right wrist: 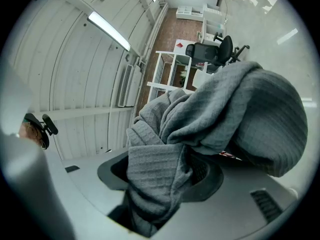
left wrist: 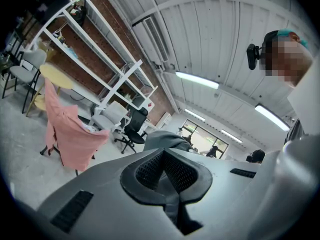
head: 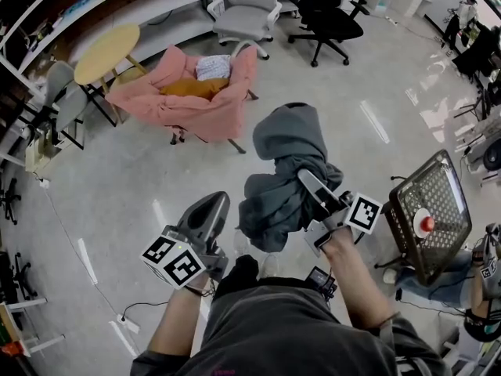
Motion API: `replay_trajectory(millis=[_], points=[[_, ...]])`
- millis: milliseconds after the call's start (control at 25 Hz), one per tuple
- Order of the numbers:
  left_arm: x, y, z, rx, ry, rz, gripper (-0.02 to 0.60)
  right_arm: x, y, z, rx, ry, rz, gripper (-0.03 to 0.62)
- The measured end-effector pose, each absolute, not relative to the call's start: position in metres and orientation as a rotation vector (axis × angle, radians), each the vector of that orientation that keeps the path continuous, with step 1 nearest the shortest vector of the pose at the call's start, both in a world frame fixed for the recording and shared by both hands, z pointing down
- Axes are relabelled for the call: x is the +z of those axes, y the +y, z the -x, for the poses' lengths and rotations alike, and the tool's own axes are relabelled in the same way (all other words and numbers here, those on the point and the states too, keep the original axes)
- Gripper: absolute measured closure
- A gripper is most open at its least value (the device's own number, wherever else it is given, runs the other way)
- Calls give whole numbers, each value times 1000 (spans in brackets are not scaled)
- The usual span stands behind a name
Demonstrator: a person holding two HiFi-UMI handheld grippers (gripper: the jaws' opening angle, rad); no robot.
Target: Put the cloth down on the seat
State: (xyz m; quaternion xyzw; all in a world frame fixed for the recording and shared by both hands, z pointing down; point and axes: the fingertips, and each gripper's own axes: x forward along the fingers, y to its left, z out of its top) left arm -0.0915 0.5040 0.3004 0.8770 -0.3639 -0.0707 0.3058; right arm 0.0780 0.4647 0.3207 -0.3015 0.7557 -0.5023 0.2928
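Observation:
A bunched grey cloth (head: 286,167) hangs in the air over the floor, with my right gripper (head: 308,180) shut on a thick fold of it. The right gripper view shows the cloth (right wrist: 225,109) stuffed between the jaws of that gripper (right wrist: 161,170) and bulging out above them. The seat is a chair draped in pink fabric (head: 192,100) farther ahead and to the left, with an orange cushion (head: 194,88) and a pale bundle (head: 213,67) on it. My left gripper (head: 213,206) is shut and empty, low beside the cloth. In its own view the left gripper (left wrist: 163,159) points toward the pink chair (left wrist: 67,131).
A round yellow table (head: 106,52) stands left of the pink chair. A grey office chair (head: 246,10) and a black one (head: 329,22) are behind it. A black mesh seat (head: 438,186) with a red ball (head: 427,224) is at my right. Cables (head: 129,312) run over the floor.

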Motion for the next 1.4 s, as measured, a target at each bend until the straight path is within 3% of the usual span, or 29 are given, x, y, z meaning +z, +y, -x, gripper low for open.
replay_trajectory(millis=[920, 1400], points=[[308, 368, 167, -193, -886, -2334, 574, 326, 341, -20, -1296, 1962, 899, 359], [308, 318, 162, -190, -879, -2345, 574, 326, 293, -29, -1269, 1968, 910, 359]])
